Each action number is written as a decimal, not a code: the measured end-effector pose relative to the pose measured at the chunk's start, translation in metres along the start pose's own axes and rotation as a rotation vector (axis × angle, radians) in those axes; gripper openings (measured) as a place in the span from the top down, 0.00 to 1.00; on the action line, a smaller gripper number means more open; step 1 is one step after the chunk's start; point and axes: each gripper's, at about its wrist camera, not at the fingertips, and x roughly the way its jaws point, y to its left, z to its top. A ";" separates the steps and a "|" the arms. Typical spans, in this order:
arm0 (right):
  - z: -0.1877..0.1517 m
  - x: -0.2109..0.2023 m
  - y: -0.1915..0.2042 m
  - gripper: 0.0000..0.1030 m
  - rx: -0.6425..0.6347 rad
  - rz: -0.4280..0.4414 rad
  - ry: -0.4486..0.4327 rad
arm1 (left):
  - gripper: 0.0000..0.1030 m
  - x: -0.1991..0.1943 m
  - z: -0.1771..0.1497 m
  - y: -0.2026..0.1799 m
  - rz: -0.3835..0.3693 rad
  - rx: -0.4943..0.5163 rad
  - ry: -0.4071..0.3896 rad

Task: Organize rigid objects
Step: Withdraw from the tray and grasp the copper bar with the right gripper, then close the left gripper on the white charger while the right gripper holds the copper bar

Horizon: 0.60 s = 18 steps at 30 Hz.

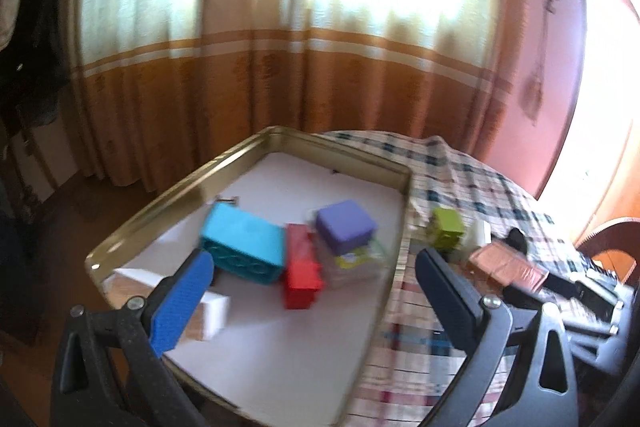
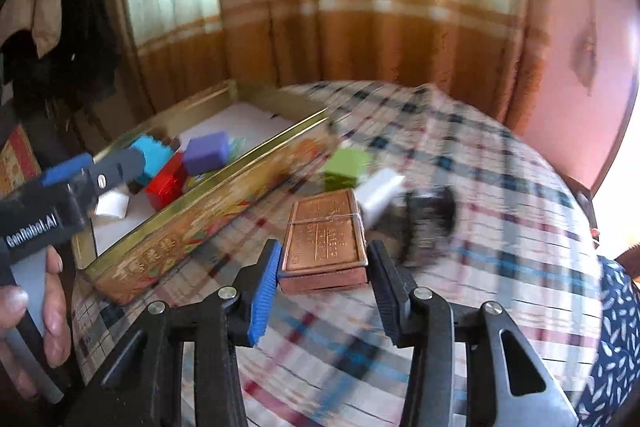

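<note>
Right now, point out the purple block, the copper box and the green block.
purple block (image 1: pixel 345 225), left wrist view, top face.
copper box (image 2: pixel 326 241), right wrist view, embossed lid.
green block (image 2: pixel 345 163), right wrist view, top face.

Window: bright daylight through orange-banded curtains (image 1: pixel 280 27)
Wall: pink (image 1: pixel 560 67), at right
Surface: checked cloth (image 2: pixel 460 155)
Left corner: dark clothes (image 2: pixel 80 27) hanging

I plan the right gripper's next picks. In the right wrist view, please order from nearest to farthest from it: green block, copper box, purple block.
1. Copper box: between the open fingers of the right gripper.
2. Green block: on the cloth, beyond the box.
3. Purple block: far left, inside the gold tin.
</note>
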 end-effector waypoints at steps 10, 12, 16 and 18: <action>-0.001 -0.015 -0.048 0.55 0.080 -0.091 -0.087 | 0.00 0.012 -0.003 -0.060 -0.077 0.130 0.016; -0.003 -0.011 -0.056 0.55 0.088 -0.125 -0.087 | 0.00 0.016 -0.004 -0.070 -0.094 0.141 0.030; -0.004 -0.010 -0.074 0.55 0.131 -0.149 -0.084 | 0.00 0.019 -0.005 -0.086 -0.123 0.167 0.040; -0.004 -0.011 -0.078 0.55 0.135 -0.155 -0.079 | 0.00 0.020 -0.004 -0.094 -0.138 0.184 0.039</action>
